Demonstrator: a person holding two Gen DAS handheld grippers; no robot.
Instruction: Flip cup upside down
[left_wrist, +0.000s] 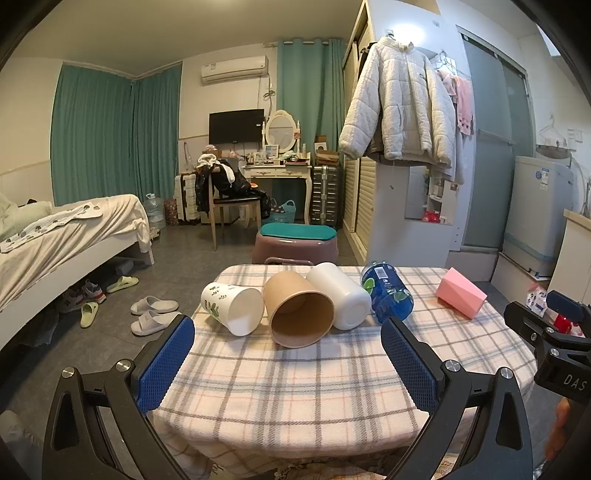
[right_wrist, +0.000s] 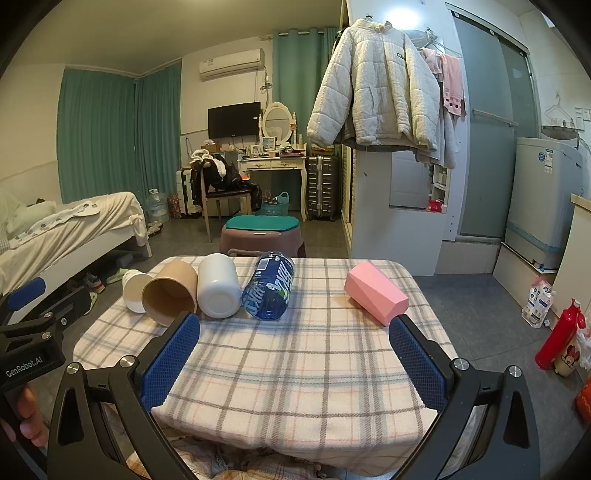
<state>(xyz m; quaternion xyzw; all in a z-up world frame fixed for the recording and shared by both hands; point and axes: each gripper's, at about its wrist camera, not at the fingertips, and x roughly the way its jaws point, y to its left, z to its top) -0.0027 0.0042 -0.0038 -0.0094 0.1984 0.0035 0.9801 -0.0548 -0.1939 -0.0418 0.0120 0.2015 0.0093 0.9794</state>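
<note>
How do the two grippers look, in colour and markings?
Both grippers, left gripper and right gripper, have black frames with silver screws and blue textured finger pads. One body reads "GenRobot.AI", the other "DAS". No cables or sleeves show.

We read "GenRobot.AI" on the left gripper (right_wrist: 33, 363) body and "DAS" on the right gripper (left_wrist: 570, 380) body.

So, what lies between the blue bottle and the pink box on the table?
Nothing: in the right wrist view only bare plaid tablecloth separates the blue bottle, lying on its side, from the pink box. The left wrist view shows the same gap.
</note>
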